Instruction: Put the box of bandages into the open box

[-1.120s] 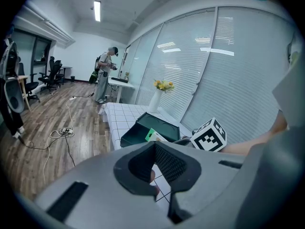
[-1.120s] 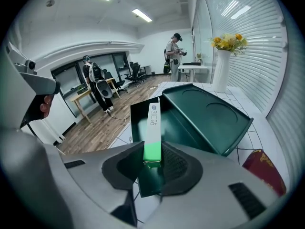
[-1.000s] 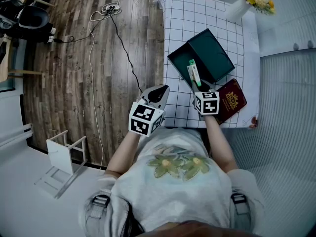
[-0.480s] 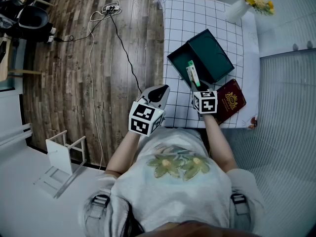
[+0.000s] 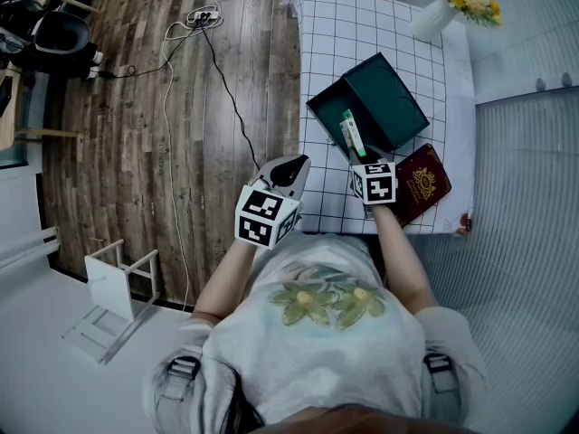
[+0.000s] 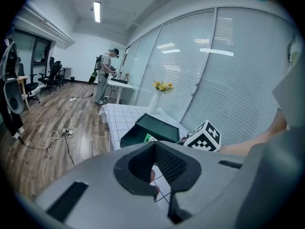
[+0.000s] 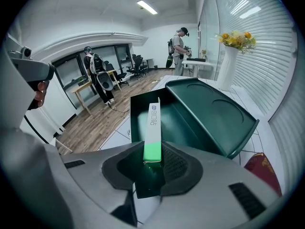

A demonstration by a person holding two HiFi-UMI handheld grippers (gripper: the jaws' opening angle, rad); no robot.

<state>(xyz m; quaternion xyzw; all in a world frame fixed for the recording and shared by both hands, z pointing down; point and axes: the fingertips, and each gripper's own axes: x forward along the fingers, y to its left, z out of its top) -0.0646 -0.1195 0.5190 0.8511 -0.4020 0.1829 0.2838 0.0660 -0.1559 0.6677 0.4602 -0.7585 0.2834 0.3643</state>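
Right gripper view shows the right gripper (image 7: 152,162) clamped on the near end of the box of bandages (image 7: 153,125), whose far end reaches over the near wall of the open box (image 7: 190,123); it is not yet set down inside. The pickup looks done, and lowering and release remain. The left gripper (image 6: 155,168) hangs off the table (image 5: 326,52) edge, jaws apart and empty.
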